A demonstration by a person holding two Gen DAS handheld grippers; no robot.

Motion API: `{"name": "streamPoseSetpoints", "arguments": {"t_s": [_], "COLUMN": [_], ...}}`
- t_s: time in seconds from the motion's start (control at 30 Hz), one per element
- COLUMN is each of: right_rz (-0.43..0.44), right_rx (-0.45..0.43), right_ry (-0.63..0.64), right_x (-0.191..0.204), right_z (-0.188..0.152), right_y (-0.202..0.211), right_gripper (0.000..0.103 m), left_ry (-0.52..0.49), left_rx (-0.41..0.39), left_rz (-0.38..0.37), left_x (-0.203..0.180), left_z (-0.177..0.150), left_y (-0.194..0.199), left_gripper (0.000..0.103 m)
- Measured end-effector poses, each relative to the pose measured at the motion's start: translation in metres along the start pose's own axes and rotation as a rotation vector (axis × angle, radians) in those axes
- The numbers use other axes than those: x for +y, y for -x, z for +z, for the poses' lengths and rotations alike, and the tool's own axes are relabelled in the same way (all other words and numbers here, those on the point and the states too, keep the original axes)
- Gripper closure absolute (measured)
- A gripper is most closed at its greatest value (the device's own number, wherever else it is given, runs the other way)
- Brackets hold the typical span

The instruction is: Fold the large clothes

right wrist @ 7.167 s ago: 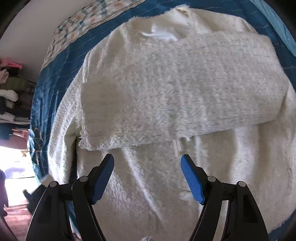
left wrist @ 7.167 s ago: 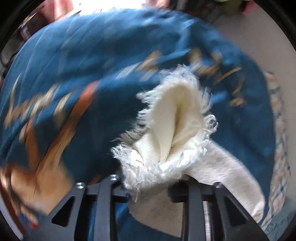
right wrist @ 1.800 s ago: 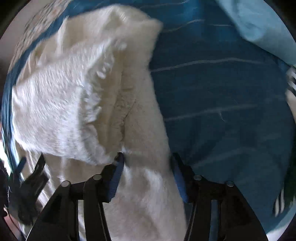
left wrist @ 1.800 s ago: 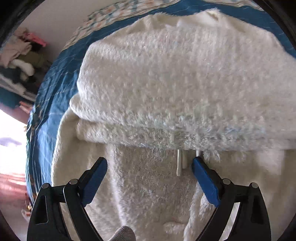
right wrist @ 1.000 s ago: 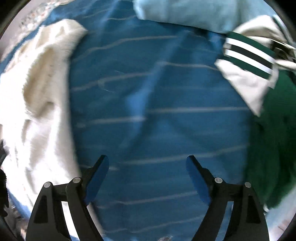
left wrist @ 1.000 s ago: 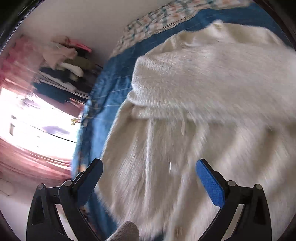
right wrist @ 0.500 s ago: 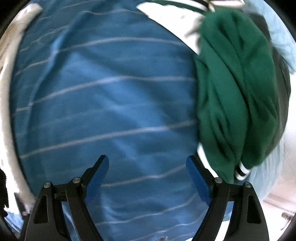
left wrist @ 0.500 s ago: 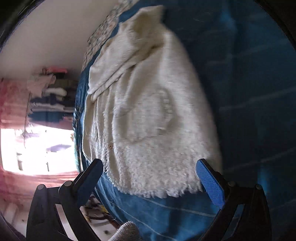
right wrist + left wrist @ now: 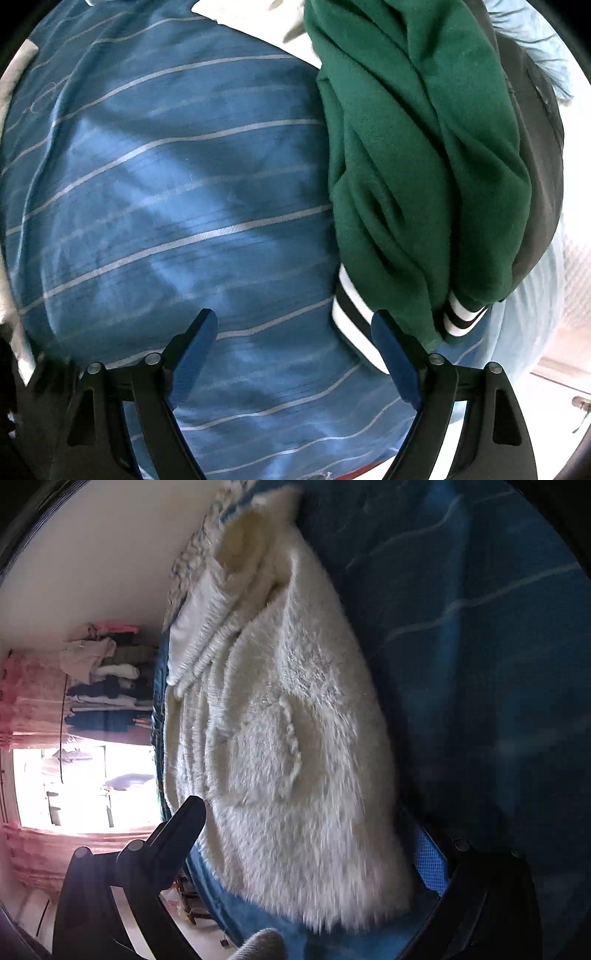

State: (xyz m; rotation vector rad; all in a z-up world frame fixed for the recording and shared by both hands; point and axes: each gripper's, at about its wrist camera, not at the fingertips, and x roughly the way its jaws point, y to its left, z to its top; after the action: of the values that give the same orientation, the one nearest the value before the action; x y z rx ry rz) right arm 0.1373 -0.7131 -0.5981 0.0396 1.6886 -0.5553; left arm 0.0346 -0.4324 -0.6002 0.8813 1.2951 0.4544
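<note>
A fluffy white coat (image 9: pixel 280 716) lies folded on the blue striped bedspread (image 9: pixel 480 646), filling the middle of the left wrist view. My left gripper (image 9: pixel 310 834) is open and empty, its jaws spread wide on either side of the coat's near hem. My right gripper (image 9: pixel 293 328) is open and empty above bare bedspread (image 9: pixel 166 203). A green jacket (image 9: pixel 417 155) with white and black striped cuffs lies crumpled just right of its right finger (image 9: pixel 391 347). A sliver of the white coat (image 9: pixel 11 85) shows at the left edge.
A dark grey garment (image 9: pixel 539 184) and pale blue fabric (image 9: pixel 532 321) lie beyond the green jacket. In the left wrist view, stacked clothes on shelves (image 9: pixel 107 686) and a bright window with pink curtains (image 9: pixel 74 786) are past the bed's edge.
Both grippers let go of the white coat and drew back. The left now sees it folded from the hem end. The right swung right across the bedspread to the green jacket.
</note>
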Motion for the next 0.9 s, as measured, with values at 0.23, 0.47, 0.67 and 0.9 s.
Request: {"name": "streamPoseSetpoints", "arguments": {"t_s": [0.23, 0.47, 0.67, 0.9], "right_rz": [0.067, 0.302, 0.793, 1.240], "right_rx": [-0.011, -0.022, -0.033, 0.124], "right_ry": [-0.006, 0.049, 0.112, 0.026], "right_x": [-0.006, 0.032, 0.091, 0.189], "right_z": [0.009, 0.044, 0.113, 0.188], "right_y": [0.006, 0.031, 0.073, 0.089], "right_gripper": [0.016, 0.016, 0.010, 0.008], "left_ry": [0.140, 0.263, 0.345, 0.398], "left_rx": [0.058, -0.032, -0.057, -0.056], "left_rz": [0.095, -0.038, -0.115, -0.162], "left_x": [0.064, 0.137, 0.191, 0.221], "left_z": [0.027, 0.014, 0.016, 0.021], "left_y": [-0.052, -0.048, -0.063, -0.091], "left_gripper": [0.000, 0.066, 0.084, 0.085]}}
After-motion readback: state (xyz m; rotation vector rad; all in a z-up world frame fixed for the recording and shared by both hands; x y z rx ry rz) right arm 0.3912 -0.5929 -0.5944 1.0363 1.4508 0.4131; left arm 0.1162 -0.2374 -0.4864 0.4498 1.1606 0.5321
